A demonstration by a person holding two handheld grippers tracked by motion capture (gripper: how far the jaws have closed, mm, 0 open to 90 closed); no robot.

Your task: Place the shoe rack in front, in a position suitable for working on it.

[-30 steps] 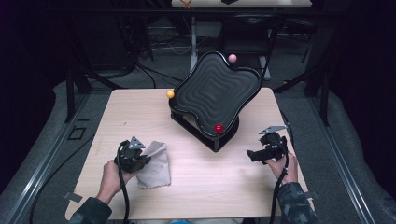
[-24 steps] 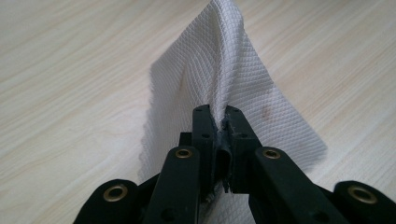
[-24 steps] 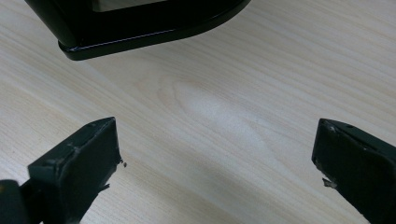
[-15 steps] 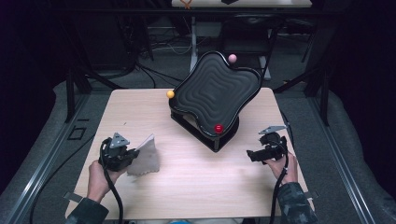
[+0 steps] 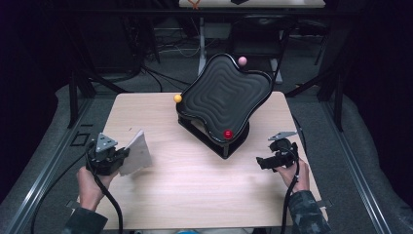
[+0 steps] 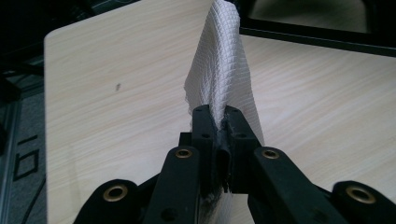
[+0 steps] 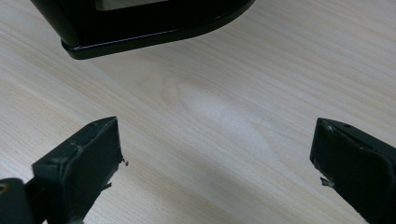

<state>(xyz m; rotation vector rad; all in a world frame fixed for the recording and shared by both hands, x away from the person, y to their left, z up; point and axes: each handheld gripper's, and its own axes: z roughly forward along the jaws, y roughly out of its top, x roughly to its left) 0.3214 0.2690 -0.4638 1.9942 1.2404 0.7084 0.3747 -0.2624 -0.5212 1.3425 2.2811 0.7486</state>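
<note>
A white textured cloth is lifted off the table at the front left, pinched at one edge by my left gripper. In the left gripper view the cloth stands up between the two black jaws of my left gripper, which are shut on it. My right gripper rests low at the front right, held by a hand, its jaws pointing toward the table's middle. In the right gripper view my right gripper stands wide open over bare wood with nothing between its fingertips.
A tilted black wavy tray on a black stand sits at the table's back centre, with red, orange and pink balls at its rim. The stand's base lies just ahead of the right gripper.
My left gripper has moved left and upward with the cloth, lifting it off the table so that it now hangs from the jaws. The right gripper has stayed put.
</note>
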